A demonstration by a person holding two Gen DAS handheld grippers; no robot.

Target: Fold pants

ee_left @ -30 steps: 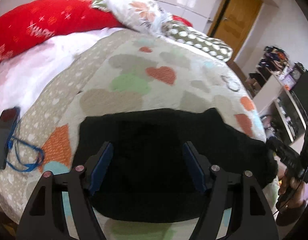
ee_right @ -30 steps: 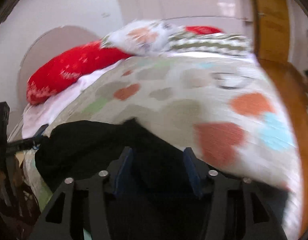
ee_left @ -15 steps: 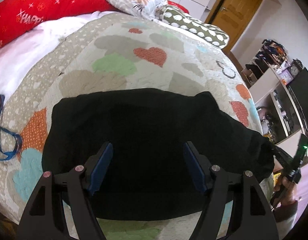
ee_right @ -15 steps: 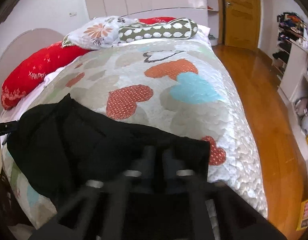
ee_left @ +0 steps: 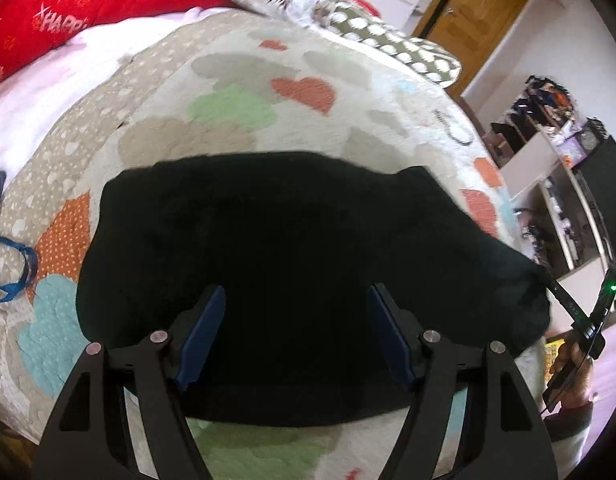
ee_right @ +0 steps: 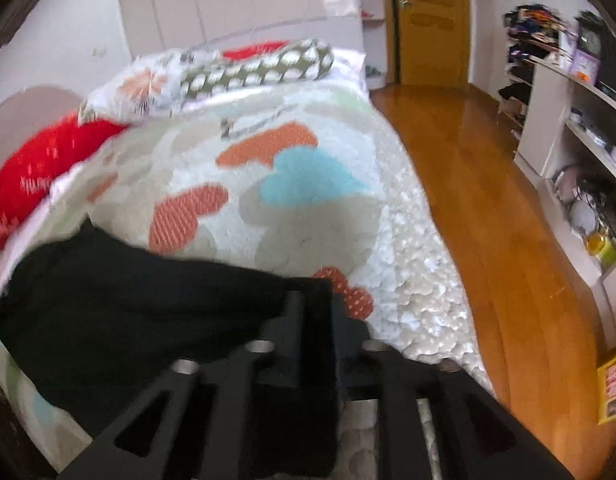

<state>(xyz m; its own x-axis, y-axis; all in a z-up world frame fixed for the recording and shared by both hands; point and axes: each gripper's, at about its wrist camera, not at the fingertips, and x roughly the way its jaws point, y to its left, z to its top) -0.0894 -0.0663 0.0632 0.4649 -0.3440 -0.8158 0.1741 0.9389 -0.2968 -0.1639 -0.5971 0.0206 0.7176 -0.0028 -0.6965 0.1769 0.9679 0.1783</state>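
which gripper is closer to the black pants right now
Right. The right gripper is shut on an edge of the black pants; the left gripper hovers open above them.

Open quilt [ee_left: 228,108] is lying beyond the black pants [ee_left: 292,248]; pillows [ee_right: 244,68] are blocking the far end, and what looks like a blue cord [ee_left: 16,268] is lying at the left.

Both wrist views look from the foot of the bed [ee_left: 236,148] toward its pillows, sharing the black pants [ee_left: 292,248].
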